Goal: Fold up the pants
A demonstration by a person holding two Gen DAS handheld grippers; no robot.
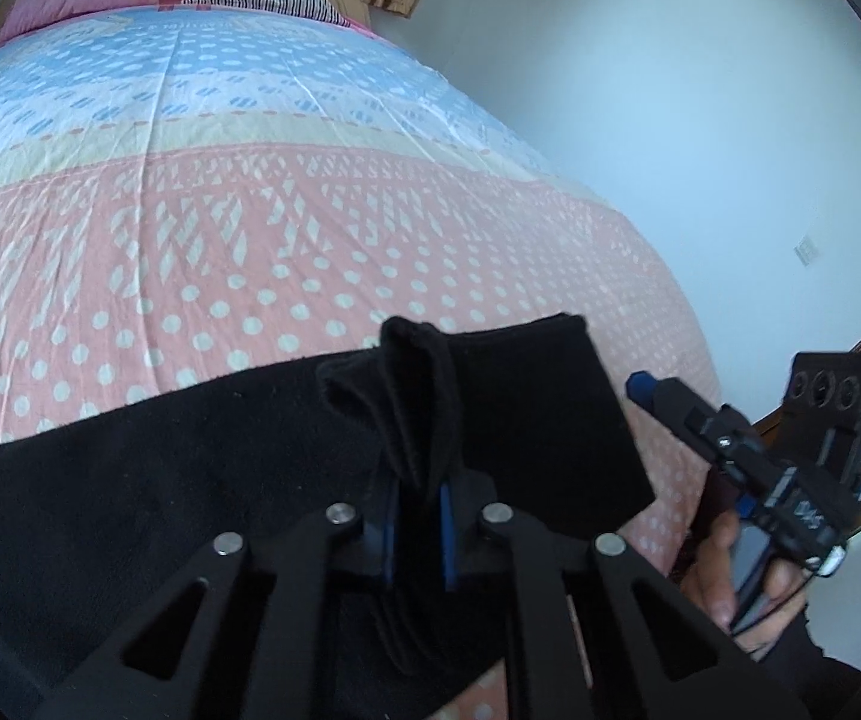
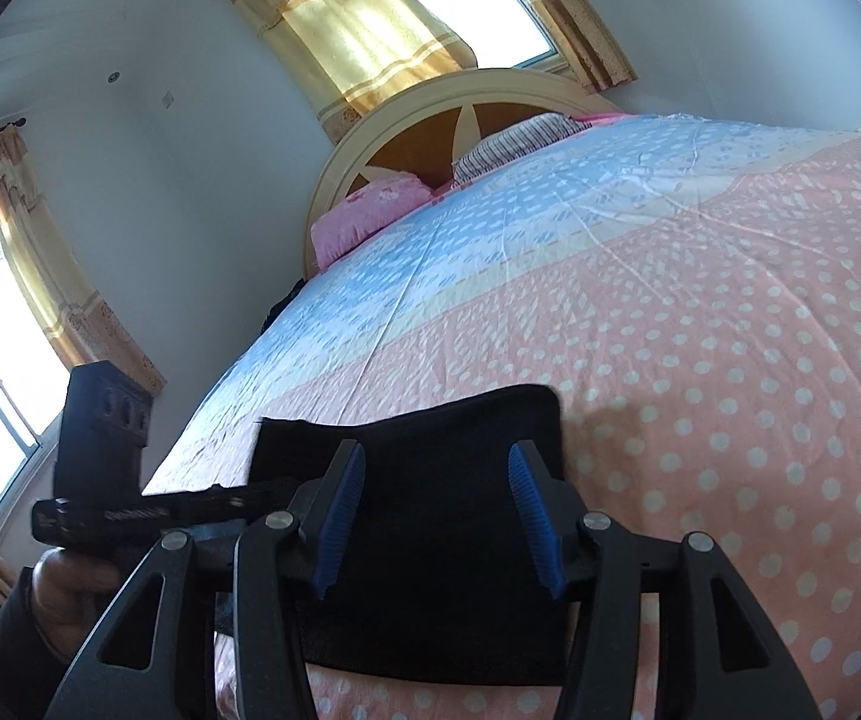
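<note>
Pants (image 1: 526, 420) lay black on bed (image 1: 250, 228), near its foot edge. Left tool (image 1: 418, 534) clamped on bunched pants fabric; right tool (image 2: 436, 516) apart over pants, gripping nothing.

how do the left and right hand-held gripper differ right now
The left hand-held gripper is shut on a bunched fold of the black pants; the right hand-held gripper is open, its blue pads apart over the flat cloth and pinching nothing. Both have black frames and blue pads.
</note>
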